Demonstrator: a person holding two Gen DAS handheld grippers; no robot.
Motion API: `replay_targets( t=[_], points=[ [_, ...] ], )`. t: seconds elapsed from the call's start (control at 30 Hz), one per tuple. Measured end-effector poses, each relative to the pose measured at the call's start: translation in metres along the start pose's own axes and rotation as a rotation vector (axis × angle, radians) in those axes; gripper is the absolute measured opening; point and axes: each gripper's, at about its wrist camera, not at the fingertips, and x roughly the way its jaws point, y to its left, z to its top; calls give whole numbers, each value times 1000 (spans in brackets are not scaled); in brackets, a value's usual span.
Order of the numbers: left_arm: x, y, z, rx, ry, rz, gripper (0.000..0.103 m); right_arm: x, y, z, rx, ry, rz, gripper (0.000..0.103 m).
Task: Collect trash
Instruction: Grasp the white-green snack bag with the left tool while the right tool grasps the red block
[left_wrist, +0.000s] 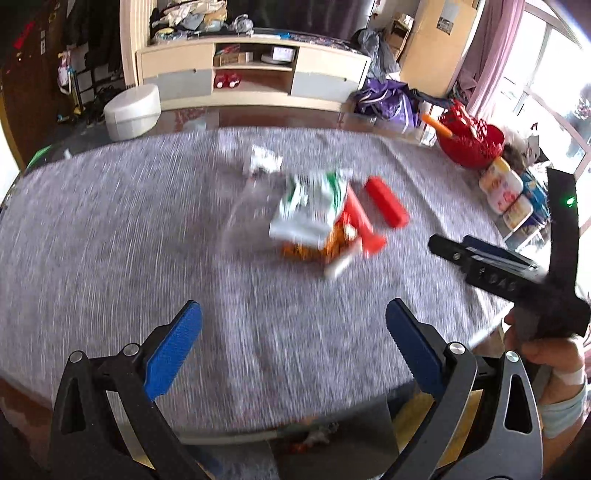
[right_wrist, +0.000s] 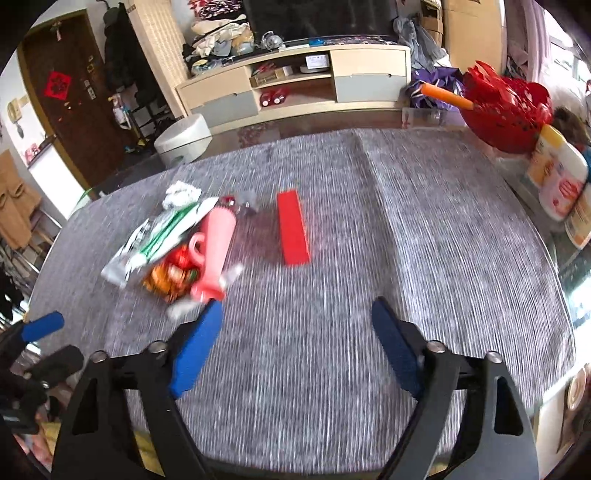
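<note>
A heap of trash lies mid-table on the grey cloth (left_wrist: 110, 229): a green-and-white wrapper (left_wrist: 310, 206) (right_wrist: 162, 232), an orange snack packet (left_wrist: 325, 247) (right_wrist: 166, 277), a pink-red tube (left_wrist: 364, 221) (right_wrist: 216, 251), a red flat box (left_wrist: 388, 201) (right_wrist: 293, 227) and a crumpled white tissue (left_wrist: 264, 160) (right_wrist: 181, 192). My left gripper (left_wrist: 293, 321) is open and empty, short of the heap. My right gripper (right_wrist: 297, 321) is open and empty, its left fingertip (right_wrist: 208, 321) close to the tube's near end. The right gripper's body also shows in the left wrist view (left_wrist: 491, 266). Both views are motion-blurred.
A red basket (left_wrist: 472, 136) (right_wrist: 506, 107) with an orange stick, white canisters (left_wrist: 502, 188) (right_wrist: 557, 177) and boxes crowd the table's right edge. A white round bin (left_wrist: 133, 110) (right_wrist: 183, 144) and a TV cabinet (left_wrist: 255, 74) stand beyond the table's far edge.
</note>
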Motion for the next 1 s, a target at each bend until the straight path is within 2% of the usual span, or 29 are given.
replay_targets(
  t=[0.13,0.23,0.5,0.57,0.67,0.8,1.0],
  points=[
    [12,-2,22,6,-4,-14,82,17,-1,14,-4,7,-2,58],
    [23,-2,33,14,2,-20,75,29,0,22,-12,16,-2,54],
    [55,-7,47,57,43,-18,72,60,1,31,-24,46,3,53],
    [61,-6,47,57,55,-21,63,66,1,32,-27,55,5,50],
    [66,-3,47,49,60,-33,50,70,2,32,-41,49,-4,43],
    [66,-3,48,61,55,-37,43,71,3,34,-54,45,-6,24],
    [64,-6,47,78,43,-35,41,65,5,28,-63,32,4,23]
  ],
)
